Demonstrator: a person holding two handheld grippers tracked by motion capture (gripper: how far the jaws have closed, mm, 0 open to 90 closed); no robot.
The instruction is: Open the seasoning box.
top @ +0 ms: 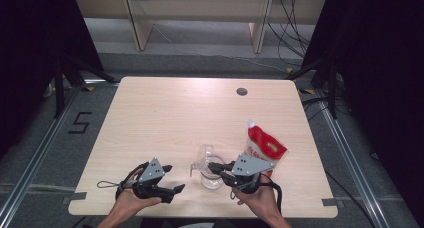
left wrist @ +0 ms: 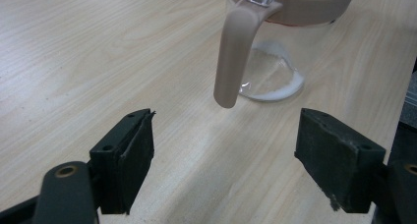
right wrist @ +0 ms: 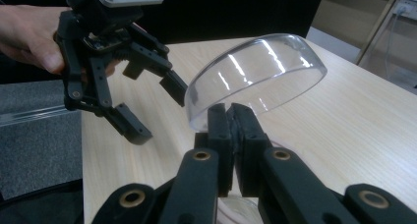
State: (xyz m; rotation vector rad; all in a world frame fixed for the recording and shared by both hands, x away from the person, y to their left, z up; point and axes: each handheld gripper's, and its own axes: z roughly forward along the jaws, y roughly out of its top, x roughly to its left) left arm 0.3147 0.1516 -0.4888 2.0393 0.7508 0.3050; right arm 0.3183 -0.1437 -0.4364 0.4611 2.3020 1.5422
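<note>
A clear jug (top: pixel 209 175) with a beige handle (left wrist: pixel 236 52) and beige rim stands near the table's front edge; a thin white layer lies on its bottom (left wrist: pixel 275 89). My right gripper (top: pixel 214 168) is shut on the jug's clear domed lid (right wrist: pixel 255 76), which is tilted up. My left gripper (top: pixel 174 178) hangs open just left of the jug, its jaws facing the handle and a short way from it with nothing between them. In the right gripper view the left gripper (right wrist: pixel 157 111) is at the upper left, held by a hand.
A red and white pouch (top: pixel 265 149) with a corner spout lies right of the jug, close behind my right gripper. The light wooden table (top: pixel 175 113) has a round cable hole (top: pixel 242 91) at the back right. Floor rails run along both sides.
</note>
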